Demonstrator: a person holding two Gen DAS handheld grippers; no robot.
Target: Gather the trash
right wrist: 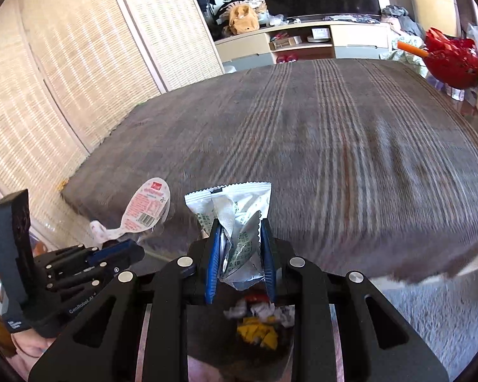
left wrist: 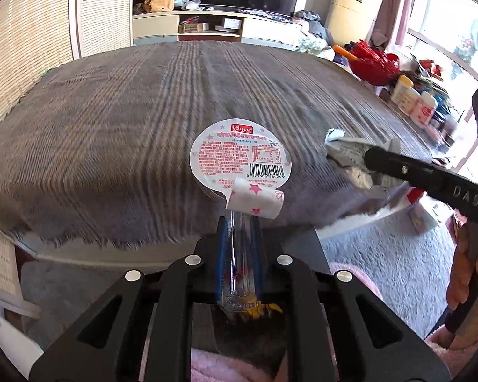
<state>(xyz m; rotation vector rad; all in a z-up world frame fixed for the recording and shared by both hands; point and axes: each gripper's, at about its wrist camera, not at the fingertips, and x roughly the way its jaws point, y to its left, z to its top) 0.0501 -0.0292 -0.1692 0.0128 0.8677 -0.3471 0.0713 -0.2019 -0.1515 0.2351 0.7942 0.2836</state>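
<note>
My left gripper (left wrist: 239, 222) is shut on a clear plastic cup with a peeled white foil lid (left wrist: 240, 159) printed in red; the lid faces the camera and its torn flap curls down. It also shows in the right wrist view (right wrist: 145, 211), with the left gripper (right wrist: 124, 250) at the lower left. My right gripper (right wrist: 240, 232) is shut on a crumpled white and silver snack wrapper (right wrist: 235, 213). In the left wrist view the right gripper (left wrist: 371, 160) comes in from the right with the wrapper (left wrist: 347, 152). Both are held above the near edge of a table with a brown striped cloth (left wrist: 143, 121).
Below the grippers lies a dark bin or bag with yellow, white and red scraps (right wrist: 258, 328). A red object (left wrist: 374, 63) and several pill bottles (left wrist: 414, 102) stand at the table's right. A TV cabinet (left wrist: 207, 25) is behind, woven screens at the left, grey carpet (left wrist: 382, 254) below.
</note>
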